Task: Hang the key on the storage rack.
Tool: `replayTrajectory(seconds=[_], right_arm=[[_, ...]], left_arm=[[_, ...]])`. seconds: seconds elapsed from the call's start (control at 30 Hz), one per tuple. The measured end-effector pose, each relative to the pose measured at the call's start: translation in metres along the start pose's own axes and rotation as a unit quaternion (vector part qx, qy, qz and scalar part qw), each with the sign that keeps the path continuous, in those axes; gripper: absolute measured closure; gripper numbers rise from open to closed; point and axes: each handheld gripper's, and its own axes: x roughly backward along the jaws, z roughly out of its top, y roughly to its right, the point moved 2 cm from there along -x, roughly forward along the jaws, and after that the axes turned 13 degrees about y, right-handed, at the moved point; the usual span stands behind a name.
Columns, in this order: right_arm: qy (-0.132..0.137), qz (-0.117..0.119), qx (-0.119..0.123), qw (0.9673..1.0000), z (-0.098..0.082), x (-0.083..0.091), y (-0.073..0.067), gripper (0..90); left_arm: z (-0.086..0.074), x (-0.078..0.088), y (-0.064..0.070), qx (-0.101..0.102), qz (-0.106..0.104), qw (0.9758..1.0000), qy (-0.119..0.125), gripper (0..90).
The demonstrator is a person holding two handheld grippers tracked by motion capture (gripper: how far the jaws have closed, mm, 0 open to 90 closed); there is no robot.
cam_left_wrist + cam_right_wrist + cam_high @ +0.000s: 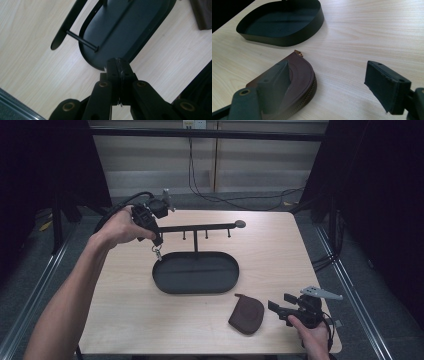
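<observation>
1. Brown leather pouch (246, 313) lies flat on the worktop (280, 250), near the front edge, just left of your right tool (279, 305). Its zip runs round the curved edge, and in the right gripper view the zip pull (298, 52) points toward the black oval tray (165, 282).
2. Right tool: jaws wide apart, nothing between them. In the right gripper view the left jaw overlaps the pouch (298, 75) and the right jaw stands over bare wood. I can't tell whether either touches.
3. Left tool (157, 240): jaws pressed together at the left end of the hook bar (200, 227) above the tray. A small metal clasp (158, 252) hangs just under the tip. It looks pinched on whatever carries that clasp, but I can't confirm what.
4. Key relation, in my judgement: the clasp hangs beside the bar's left end, above the tray's left rim. The bar's long axis runs left to right, with pegs pointing down. Your left hand (120, 226) is the one on it.
5. Pouch is well apart from the stand. Your right hand (312, 332) is far nearer to it.
</observation>
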Motion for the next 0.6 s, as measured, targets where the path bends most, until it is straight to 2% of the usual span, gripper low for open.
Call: replayTrajectory(seconds=[0.17, 0.23, 0.3, 0.43, 0.6], right_arm=[[0.000, 0.001, -0.001, 1.0000, 0.000, 0.000, 0.000, 20.0], [0.000, 0.002, -0.001, 1.0000, 0.000, 0.000, 0.000, 20.0], [-0.001, 0.002, 0.000, 1.0000, 0.000, 0.000, 0.000, 20.0], [-0.001, 0.002, 0.000, 1.0000, 0.000, 0.000, 0.000, 20.0], [-0.002, 0.003, -0.001, 1.0000, 0.000, 0.000, 0.000, 20.0]], left_arm=[[0.006, 0.000, -0.006, 0.003, 0.003, 1.0000, 0.004, 89.5], [0.006, -0.002, -0.009, 0.007, 0.003, 1.0000, 0.006, 89.5], [0.007, -0.003, -0.013, 0.016, 0.011, 0.9998, 0.006, 89.5], [0.007, -0.007, -0.017, 0.019, -0.002, 0.9998, 0.010, 89.5], [0.008, -0.009, -0.018, 0.027, 0.008, 0.9994, 0.021, 89.5]])
